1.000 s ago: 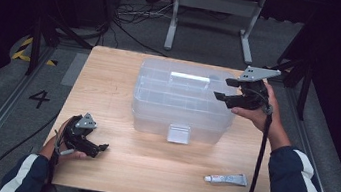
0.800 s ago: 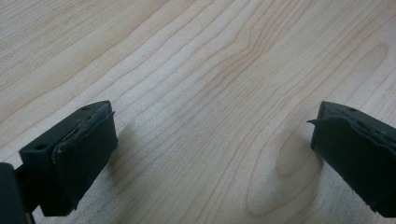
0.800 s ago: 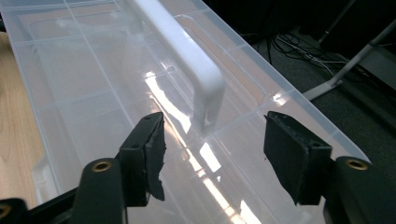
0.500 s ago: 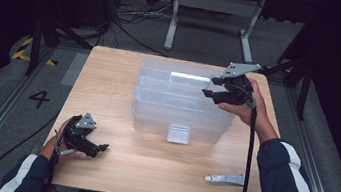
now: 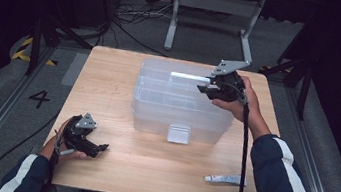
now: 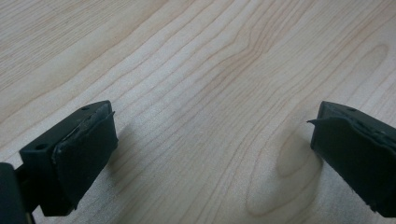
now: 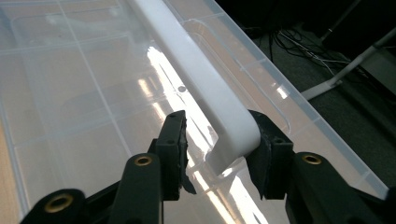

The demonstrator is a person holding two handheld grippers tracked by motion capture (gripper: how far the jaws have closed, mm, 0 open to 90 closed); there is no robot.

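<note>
Nearest to us, our left gripper [image 5: 95,147] rests low over the near left part of the wooden table [image 5: 110,82], held in our left hand [image 5: 58,143]. In the left gripper view its two black jaws stand wide apart with bare wood grain between them, so they are released and grasp nothing.

A little farther along the near edge, toward the right, a small silver tube [image 5: 225,179] lies flat on the table, well apart from both grippers, with the right gripper's black cable passing just beside it.

In the middle of the table stands the clear plastic box [image 5: 172,106], its lid on and a pale latch [image 5: 178,133] on the near side. Dividers show faintly through the lid.

Along the far part of the lid runs the white handle [image 7: 196,65]. Our right gripper [image 5: 205,88] sits over the far right corner of the box, held in our right hand [image 5: 239,98], and its jaws straddle the right end of that handle. In the right gripper view the jaws have just been closing with the handle's end between them: one pad lies against the handle's side, while a narrow gap remains at the other pad, so the grasp is not yet clenched.

Beyond the table we see a dark floor with cables [image 5: 130,12] and a grey metal stand [image 5: 210,11].
</note>
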